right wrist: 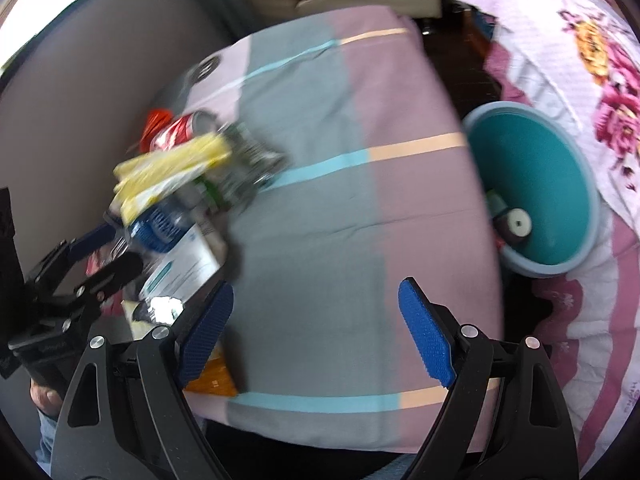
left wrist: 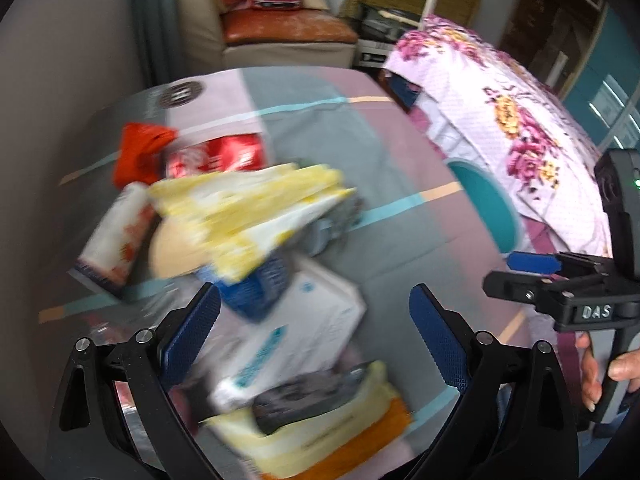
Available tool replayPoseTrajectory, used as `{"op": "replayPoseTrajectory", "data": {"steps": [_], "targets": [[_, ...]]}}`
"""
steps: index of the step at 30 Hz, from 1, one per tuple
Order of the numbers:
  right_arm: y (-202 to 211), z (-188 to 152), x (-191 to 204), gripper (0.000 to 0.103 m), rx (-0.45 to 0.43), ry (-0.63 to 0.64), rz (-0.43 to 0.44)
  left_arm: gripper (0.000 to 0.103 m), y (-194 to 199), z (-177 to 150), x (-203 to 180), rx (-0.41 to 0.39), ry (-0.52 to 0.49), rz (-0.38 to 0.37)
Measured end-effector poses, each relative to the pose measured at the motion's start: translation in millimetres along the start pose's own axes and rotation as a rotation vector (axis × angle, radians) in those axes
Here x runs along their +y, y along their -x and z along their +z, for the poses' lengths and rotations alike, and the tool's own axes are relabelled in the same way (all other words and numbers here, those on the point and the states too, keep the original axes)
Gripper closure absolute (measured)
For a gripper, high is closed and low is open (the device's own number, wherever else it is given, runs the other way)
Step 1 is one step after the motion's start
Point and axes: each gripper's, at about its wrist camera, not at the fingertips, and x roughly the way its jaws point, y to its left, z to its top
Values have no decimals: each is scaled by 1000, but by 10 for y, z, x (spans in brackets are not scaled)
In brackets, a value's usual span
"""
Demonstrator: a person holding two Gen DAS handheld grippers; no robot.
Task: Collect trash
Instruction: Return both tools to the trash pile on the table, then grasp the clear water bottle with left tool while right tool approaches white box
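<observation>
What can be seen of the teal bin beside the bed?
The teal bin is a round plastic-looking tub, teal inside with a paler blue-grey rim. It appears tilted, its mouth facing the camera. It sits off the striped bed's right edge, against the floral cloth. Inside, low on the left, lie a few small items, one a roll with a pale end; the rest are too blurred to name. The left wrist view shows only a sliver of it. No gripper touches it.

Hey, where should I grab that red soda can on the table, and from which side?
Probably across the middle of the red can, coming down from above. It lies on its side at the far end of the trash pile, its round body exposed on top, while yellow wrappers crowd its near side. The frames are blurred, so this is only a rough call.
</observation>
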Motion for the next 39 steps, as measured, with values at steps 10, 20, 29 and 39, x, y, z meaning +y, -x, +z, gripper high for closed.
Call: {"op": "replayPoseTrajectory", "data": {"steps": [10, 20, 29, 39], "targets": [[-276, 52, 415, 22, 72, 53, 3, 8, 44, -1, 647, 15, 16, 77], [-368, 231, 424, 22, 90, 15, 16, 8, -138, 51, 803, 56, -51, 90], [-635, 245, 687, 22, 161, 65, 34, 8, -40, -11, 972, 50, -40, 49], [-745, 250, 684, 22, 174, 13, 88, 24, -319, -73, 716, 127, -214, 10]]}}
